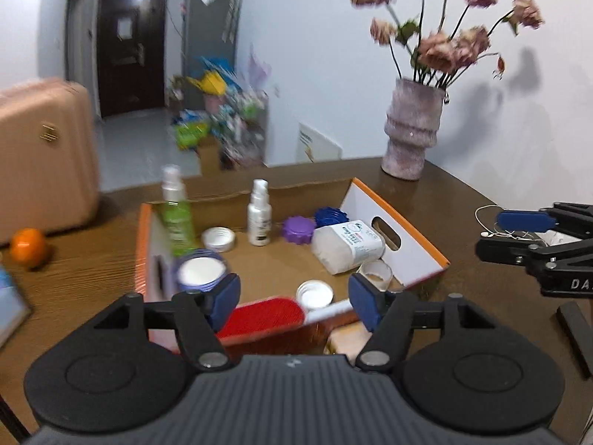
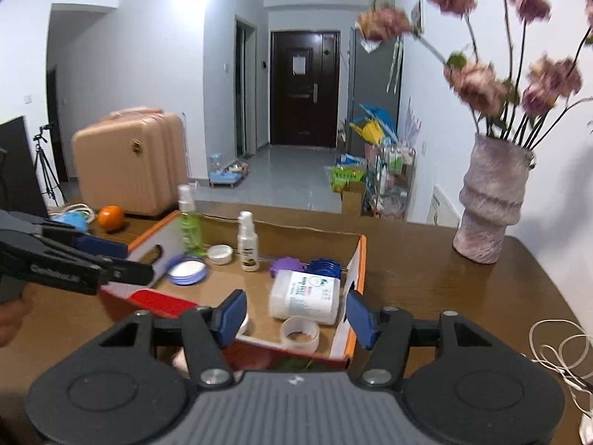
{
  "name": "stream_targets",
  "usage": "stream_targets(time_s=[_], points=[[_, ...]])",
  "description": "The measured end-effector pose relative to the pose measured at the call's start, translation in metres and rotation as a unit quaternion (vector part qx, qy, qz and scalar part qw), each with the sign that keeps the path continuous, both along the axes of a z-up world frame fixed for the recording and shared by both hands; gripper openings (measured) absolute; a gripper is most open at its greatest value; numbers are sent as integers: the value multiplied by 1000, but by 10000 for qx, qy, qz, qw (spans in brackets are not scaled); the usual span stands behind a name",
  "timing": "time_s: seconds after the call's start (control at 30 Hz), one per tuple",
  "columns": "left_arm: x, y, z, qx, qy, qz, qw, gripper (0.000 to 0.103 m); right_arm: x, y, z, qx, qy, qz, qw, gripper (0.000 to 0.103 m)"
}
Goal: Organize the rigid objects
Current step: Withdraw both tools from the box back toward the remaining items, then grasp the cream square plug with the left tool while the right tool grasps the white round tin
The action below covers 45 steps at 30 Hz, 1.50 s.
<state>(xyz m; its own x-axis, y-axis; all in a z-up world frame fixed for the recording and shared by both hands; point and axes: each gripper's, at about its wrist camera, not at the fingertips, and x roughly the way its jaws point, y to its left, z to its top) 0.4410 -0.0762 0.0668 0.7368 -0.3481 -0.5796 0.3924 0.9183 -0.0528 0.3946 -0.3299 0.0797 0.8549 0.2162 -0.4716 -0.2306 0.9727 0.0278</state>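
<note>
An open cardboard box with orange rims sits on the brown table. Inside are a green spray bottle, a small white spray bottle, a white tub lying on its side, purple and blue lids, white caps, an open jar, a tape roll and a red flat item. My left gripper is open and empty above the box's near edge. My right gripper is open and empty over the box's near right corner.
A pink vase of dried flowers stands at the table's far right. An orange lies left of the box. A white cord lies at right. A pink suitcase stands beyond the table.
</note>
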Motion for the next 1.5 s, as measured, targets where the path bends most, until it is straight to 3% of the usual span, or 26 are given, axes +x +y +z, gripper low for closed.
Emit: stream_targets(time_s=[0.1, 0.23, 0.3, 0.5, 0.7, 0.83, 0.97, 1.13, 1.3, 1.4, 1.5], points=[[-56, 11, 9, 205, -450, 228, 9985, 83, -43, 6, 5, 42, -259, 65, 9996, 62], [-132, 19, 3, 538, -1179, 642, 9895, 89, -107, 12, -1, 294, -867, -11, 9958, 69], [-165, 21, -5, 603, -1315, 813, 9861, 93, -133, 16, -10, 342, -986, -74, 9945, 71], [-241, 25, -37, 335, -986, 1024, 9893, 95, -180, 26, -55, 476, -443, 27, 9979, 73], [-259, 18, -57, 405, -577, 1004, 9925, 95, -205, 26, -88, 570, 41, 47, 9984, 71], [-256, 14, -52, 242, -676, 957, 9928, 93, -206, 17, -86, 753, -40, -45, 9971, 71], [-234, 6, -55, 147, -536, 887, 9945, 80, -189, 9, -95, 1056, 187, -173, 9941, 63], [-169, 1, -56, -329, 20, 752, 9966, 75, -140, 2, -106, 1541, 586, -144, 9862, 48], [-79, -4, -65, -884, 550, 632, 9926, 56, -73, -2, -111, 2289, 830, -87, 9699, 36], [-35, -5, -70, -1256, 923, 586, 9860, 53, -33, 2, -112, 2532, 824, -159, 9638, 36], [-8, -13, -75, -1295, 1017, 497, 9851, 49, -1, 5, -111, 2645, 846, -134, 9606, 36]])
